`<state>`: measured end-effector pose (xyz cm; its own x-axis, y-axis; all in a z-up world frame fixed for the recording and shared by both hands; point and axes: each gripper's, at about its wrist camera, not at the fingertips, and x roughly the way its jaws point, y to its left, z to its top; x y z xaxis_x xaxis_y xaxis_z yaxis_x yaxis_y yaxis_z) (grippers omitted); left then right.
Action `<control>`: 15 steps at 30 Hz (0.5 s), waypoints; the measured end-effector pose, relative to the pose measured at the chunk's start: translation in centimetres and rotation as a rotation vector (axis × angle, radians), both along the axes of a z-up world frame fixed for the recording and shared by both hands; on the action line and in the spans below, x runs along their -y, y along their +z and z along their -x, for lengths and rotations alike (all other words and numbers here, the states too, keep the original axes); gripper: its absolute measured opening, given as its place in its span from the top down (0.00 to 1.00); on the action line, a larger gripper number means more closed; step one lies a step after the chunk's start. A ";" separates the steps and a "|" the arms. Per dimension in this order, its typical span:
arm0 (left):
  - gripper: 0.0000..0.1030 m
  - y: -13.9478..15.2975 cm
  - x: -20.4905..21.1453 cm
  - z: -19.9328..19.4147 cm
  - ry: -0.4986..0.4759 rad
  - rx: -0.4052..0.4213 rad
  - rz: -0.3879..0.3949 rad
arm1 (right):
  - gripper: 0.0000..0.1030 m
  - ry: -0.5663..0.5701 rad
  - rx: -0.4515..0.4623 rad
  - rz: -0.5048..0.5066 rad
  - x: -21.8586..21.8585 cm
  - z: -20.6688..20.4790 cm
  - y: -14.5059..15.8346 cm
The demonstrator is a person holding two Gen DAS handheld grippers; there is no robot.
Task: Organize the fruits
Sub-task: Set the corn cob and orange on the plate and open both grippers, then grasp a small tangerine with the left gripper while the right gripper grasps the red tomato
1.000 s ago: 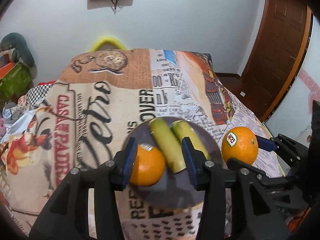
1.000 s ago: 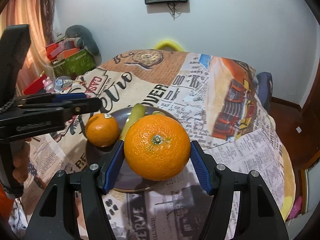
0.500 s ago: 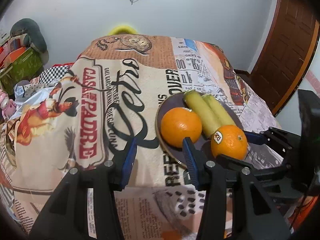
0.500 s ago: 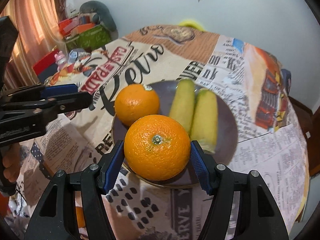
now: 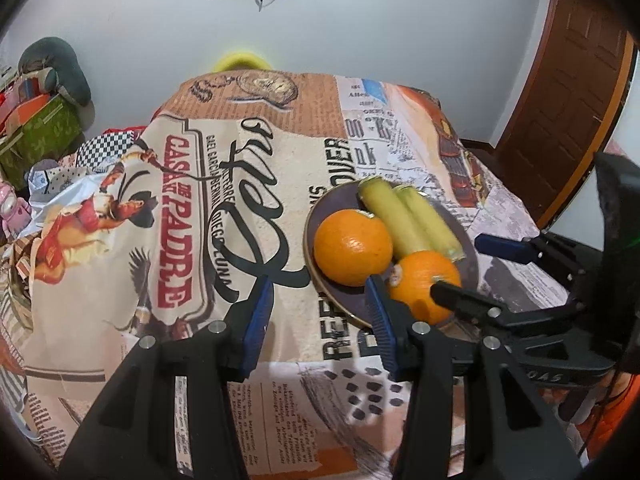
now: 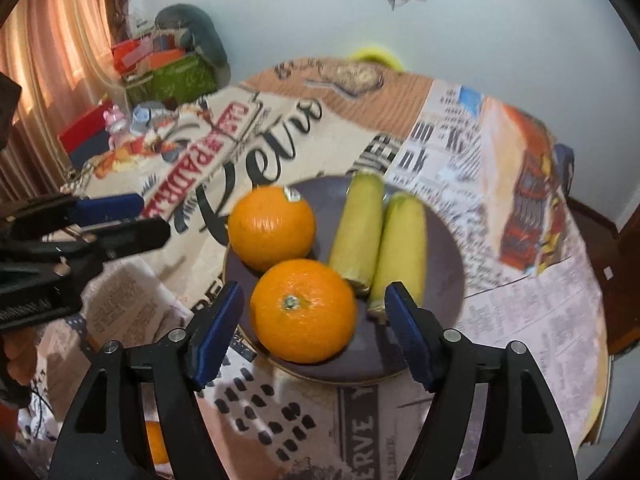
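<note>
A dark plate on the printed tablecloth holds two oranges and two yellow-green corn cobs. The near orange rests on the plate's front part, between the spread pads of my right gripper, which is open and not touching it. The far orange has a sticker. In the left wrist view the plate sits right of my left gripper, which is open and empty over the cloth; the oranges and cobs show there, with the right gripper's fingers around the near orange.
The table is covered by a newspaper-print cloth. Boxes, toys and a cushion are piled beyond its left edge by a curtain. A wooden door stands at the right. Another orange thing shows low left below the table edge.
My right gripper has opened and let go of the orange, which now rests on the plate. My left gripper has drawn back to the left of the plate.
</note>
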<state>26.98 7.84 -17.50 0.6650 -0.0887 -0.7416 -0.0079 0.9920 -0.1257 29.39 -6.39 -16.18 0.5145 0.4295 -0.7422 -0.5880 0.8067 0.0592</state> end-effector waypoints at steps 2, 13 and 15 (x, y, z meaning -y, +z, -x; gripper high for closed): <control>0.51 0.9 0.5 0.7 -0.007 0.016 -0.005 | 0.32 -0.012 0.023 -0.006 0.7 0.6 1.0; 0.43 5.3 2.8 5.7 -0.022 0.095 -0.022 | 0.32 -0.073 0.117 -0.032 4.9 5.9 5.3; 0.42 5.9 3.3 6.6 -0.025 0.104 -0.029 | 0.32 -0.088 0.123 -0.042 5.6 7.0 5.9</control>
